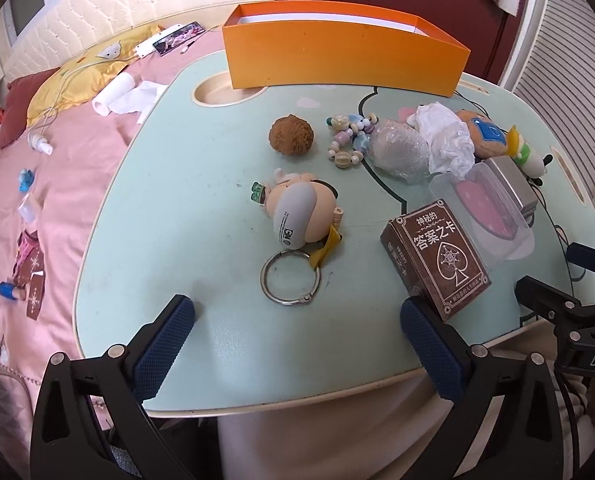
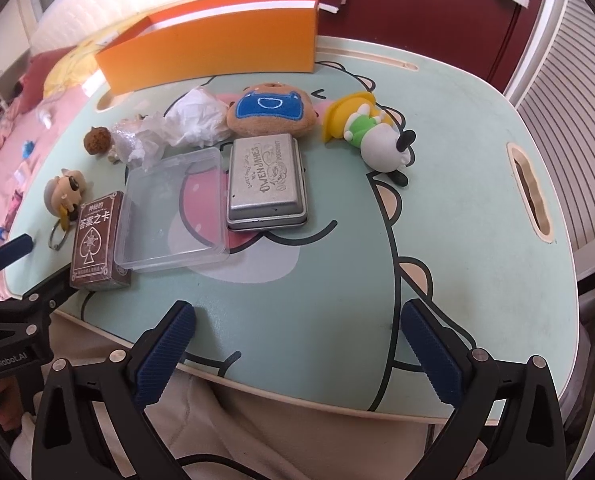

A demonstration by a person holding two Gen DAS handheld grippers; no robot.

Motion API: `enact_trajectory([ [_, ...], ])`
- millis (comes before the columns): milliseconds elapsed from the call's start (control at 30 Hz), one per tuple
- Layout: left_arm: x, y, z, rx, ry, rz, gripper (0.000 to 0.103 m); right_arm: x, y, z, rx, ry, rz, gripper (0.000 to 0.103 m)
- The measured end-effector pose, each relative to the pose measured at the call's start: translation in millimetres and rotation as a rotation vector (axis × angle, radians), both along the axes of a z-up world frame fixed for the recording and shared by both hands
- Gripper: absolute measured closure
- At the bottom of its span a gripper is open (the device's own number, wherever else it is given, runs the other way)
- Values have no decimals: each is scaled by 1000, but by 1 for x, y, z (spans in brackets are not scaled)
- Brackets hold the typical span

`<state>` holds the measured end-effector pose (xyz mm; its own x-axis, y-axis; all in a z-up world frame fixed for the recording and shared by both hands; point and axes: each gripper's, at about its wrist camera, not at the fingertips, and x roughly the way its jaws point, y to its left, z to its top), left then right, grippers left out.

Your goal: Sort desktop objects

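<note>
**Operator:** Report gripper condition and clearances.

**Inspector:** The left gripper (image 1: 297, 320) has its jaws spread wide with nothing between them; it hangs over the near edge of the pale green lap table with a cartoon print (image 1: 169, 208); the right gripper (image 2: 297, 320) is likewise spread wide and empty, over the same near edge further right. The right-hand blue pad of the left gripper sits just beside the brown playing-card box with a spade emblem (image 1: 437, 256); whether they touch cannot be told.

**Operator:** Open room?

**Inspector:** The table's left portion is bare from the near edge back to its round cup recess (image 1: 227, 90); in the right wrist view the right portion is bare up to the slot cut near that edge (image 2: 531, 196). The open orange cardboard box (image 1: 337, 56) stands along the far edge.

**Operator:** Item count.

**Inspector:** One card box; one clear plastic lid-shaped tray (image 2: 175, 210) touching it; one embossed silver metal tin (image 2: 267, 184); one round brown plush with a blue patch (image 2: 271, 110); one white figurine with a yellow hat and green top (image 2: 371, 134); one crumpled white tissue (image 2: 195, 118); one bubble-wrapped bundle (image 1: 397, 150); one pastel bead bracelet (image 1: 349, 136); one fuzzy brown ball (image 1: 291, 136); one cartoon-head keychain with a metal ring (image 1: 297, 216).
</note>
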<state>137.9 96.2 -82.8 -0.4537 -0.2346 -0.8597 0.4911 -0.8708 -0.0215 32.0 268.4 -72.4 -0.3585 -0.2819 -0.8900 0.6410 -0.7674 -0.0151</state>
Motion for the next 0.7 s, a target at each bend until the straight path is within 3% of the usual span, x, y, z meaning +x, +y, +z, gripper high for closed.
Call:
enact_trajectory([
  [700, -1, -3, 0, -3, 4, -17, 0, 9, -9, -3, 5, 0, 11, 0],
])
